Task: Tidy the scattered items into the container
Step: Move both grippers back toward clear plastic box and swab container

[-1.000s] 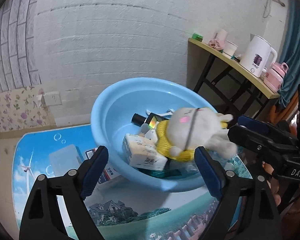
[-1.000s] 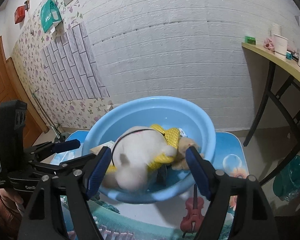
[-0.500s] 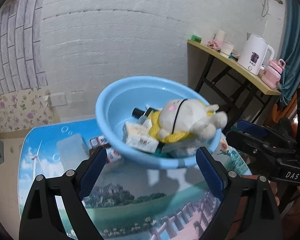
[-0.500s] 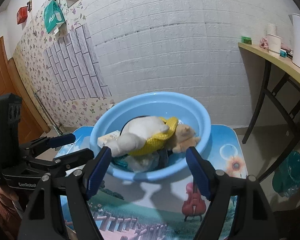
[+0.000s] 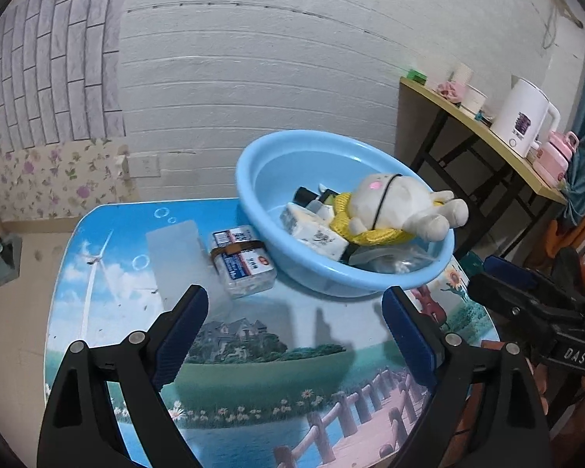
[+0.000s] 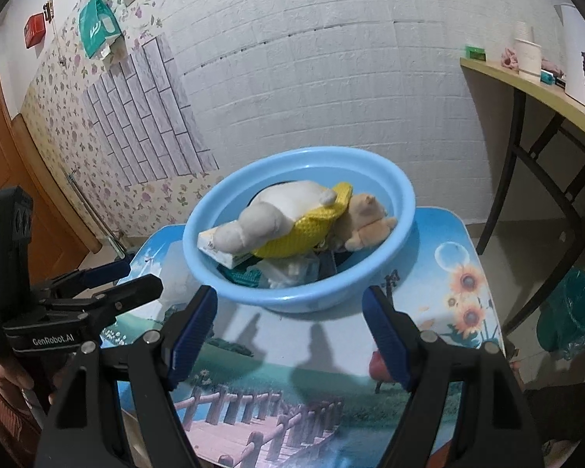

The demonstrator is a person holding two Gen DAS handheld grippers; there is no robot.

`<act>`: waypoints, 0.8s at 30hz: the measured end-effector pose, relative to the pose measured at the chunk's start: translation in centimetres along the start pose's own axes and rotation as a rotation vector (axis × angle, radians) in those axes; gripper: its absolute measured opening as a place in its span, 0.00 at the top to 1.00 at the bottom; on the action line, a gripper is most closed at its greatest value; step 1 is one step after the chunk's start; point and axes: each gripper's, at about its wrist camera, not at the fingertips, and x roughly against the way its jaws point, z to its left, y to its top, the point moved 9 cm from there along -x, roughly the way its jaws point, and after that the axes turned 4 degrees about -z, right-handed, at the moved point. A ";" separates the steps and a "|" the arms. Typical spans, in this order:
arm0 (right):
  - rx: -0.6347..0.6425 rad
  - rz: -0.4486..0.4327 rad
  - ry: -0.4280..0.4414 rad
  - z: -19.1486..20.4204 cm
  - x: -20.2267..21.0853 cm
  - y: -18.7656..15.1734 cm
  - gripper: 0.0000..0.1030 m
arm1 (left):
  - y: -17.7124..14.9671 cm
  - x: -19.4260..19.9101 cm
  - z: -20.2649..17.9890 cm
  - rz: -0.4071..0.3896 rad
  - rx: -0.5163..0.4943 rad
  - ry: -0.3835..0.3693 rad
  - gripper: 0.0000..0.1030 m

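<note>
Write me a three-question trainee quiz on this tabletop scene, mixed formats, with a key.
1. True or false: the white plush toy lies inside the blue basin.
2. Multiple choice: which item sits on the table outside the basin? A) the clear plastic box with a printed label B) a red mug C) a banana
3. Fill in: the left gripper and right gripper both hold ____.

Key: 1 true. 2 A. 3 nothing; both stand open, short of the basin.
</note>
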 end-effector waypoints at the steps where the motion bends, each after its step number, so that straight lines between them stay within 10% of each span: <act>1: 0.006 0.003 0.002 0.2 0.1 -0.1 0.25 | -0.1 0.1 0.3 0.001 0.005 0.009 0.12; 24: 0.017 0.027 0.025 1.3 0.1 -1.8 0.25 | -1.5 0.7 2.5 0.009 0.051 0.041 0.12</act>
